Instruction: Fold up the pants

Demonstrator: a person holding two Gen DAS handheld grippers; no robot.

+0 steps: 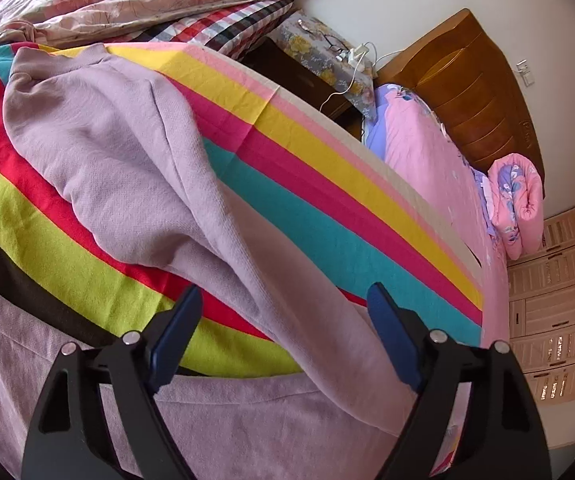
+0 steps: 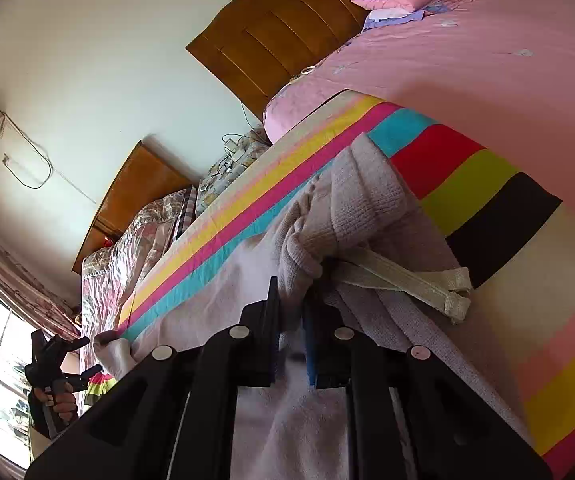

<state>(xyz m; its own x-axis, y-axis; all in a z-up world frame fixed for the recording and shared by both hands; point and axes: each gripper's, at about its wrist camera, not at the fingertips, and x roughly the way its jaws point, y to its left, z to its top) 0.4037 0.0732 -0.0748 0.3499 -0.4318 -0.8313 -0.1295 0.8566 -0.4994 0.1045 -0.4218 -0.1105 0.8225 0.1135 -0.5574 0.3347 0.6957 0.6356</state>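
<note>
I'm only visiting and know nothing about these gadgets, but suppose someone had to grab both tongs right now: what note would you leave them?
Right tongs: shut on the bunched waistband of the lilac pants, beside the white drawstring.
Left tongs: open, holding nothing, above a pant leg that runs between the fingers.
Pants lie lengthwise on the striped blanket on the bed, cuff end far from the left tongs.
Done: waistband gripped on one side.
Left: probably grip with the left tongs, then fold; no neat fold shows yet.

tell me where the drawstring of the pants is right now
In the right wrist view, the drawstring hangs from the pants waistband, just right of the right gripper, over the striped blanket.
</note>
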